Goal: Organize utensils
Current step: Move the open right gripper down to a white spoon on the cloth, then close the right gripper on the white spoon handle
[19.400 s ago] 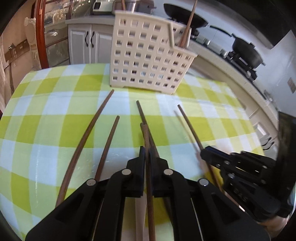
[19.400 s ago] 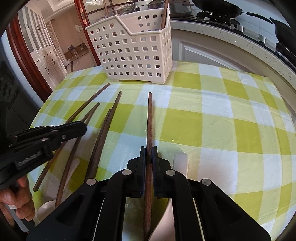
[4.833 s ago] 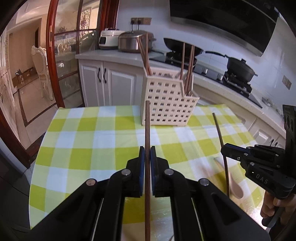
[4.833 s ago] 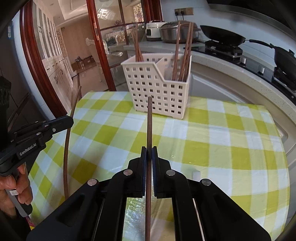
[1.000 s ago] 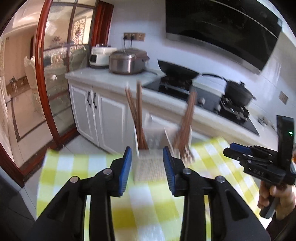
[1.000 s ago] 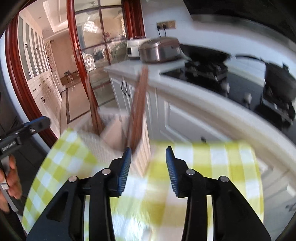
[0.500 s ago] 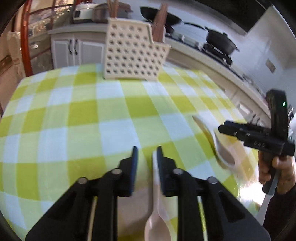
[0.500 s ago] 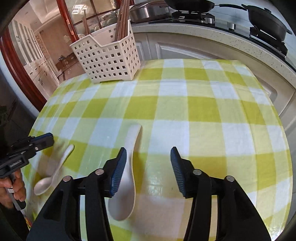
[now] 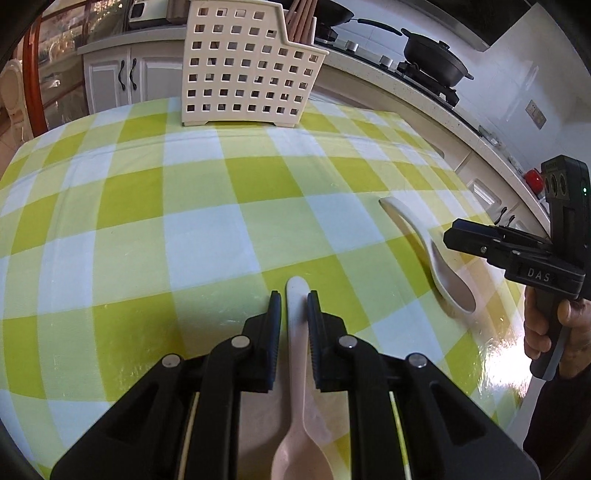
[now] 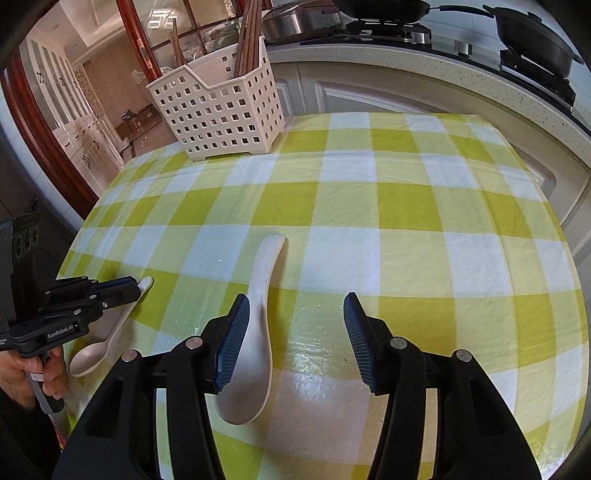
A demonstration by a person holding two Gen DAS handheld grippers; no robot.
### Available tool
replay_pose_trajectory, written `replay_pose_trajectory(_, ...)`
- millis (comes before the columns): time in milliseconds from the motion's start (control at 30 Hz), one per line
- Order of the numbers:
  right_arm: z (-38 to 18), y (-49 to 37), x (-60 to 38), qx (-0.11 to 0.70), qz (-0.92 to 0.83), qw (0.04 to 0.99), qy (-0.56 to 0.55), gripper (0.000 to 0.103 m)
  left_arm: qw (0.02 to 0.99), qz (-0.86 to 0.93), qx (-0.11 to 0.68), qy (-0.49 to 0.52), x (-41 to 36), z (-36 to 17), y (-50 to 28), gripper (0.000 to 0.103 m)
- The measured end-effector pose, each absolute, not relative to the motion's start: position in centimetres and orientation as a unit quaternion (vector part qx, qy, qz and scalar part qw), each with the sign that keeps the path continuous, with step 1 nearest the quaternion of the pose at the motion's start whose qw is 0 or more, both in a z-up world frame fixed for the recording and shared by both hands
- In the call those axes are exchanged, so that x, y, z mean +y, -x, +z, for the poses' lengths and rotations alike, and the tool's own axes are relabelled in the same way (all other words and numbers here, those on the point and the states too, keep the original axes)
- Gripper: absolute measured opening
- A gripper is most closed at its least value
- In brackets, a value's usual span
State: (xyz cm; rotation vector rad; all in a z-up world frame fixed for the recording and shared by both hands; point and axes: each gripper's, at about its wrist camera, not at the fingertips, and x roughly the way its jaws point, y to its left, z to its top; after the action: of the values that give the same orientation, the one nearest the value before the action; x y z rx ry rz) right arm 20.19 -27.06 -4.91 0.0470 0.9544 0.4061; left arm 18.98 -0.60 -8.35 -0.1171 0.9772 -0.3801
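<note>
White basket (image 10: 221,107), chopsticks (image 10: 249,35) inside (count unclear)

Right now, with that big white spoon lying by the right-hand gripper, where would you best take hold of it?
I would take the large white spoon by its handle, not the bowl. The handle is narrow and flat-sided and points toward the basket; the bowl near the camera looks wide and rounded. The right gripper is open but sits off to the side, so shift it left to straddle the handle, coming down from above.
</note>
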Motion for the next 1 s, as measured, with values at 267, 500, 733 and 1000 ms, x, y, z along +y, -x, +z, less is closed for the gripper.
replay_pose_trajectory(267, -5.2, -20.1, -26.7, 0.459, 0.197, 0.866, -0.023, 0.051, 0.866, -0.167, 0.472, -0.008, -2.5, -8.2, -19.1, 0.006)
replay_pose_trajectory(500, -4.8, -20.0, -26.4, 0.456, 0.205, 0.866, -0.021, 0.051, 0.868, -0.156, 0.472, -0.004, -2.3, -8.1, -18.9, 0.005)
replay_pose_trajectory(733, -5.0, -21.3, -25.4, 0.467, 0.205, 0.86, -0.021, 0.051, 0.887, -0.136, 0.441, 0.017, -0.9, -5.7, -18.2, 0.005)
replay_pose_trajectory(1000, -6.3, -23.7, -23.0, 0.488, 0.197, 0.85, 0.0, 0.046, 0.898, -0.133, 0.42, 0.016, 0.2, -3.6, -17.2, 0.005)
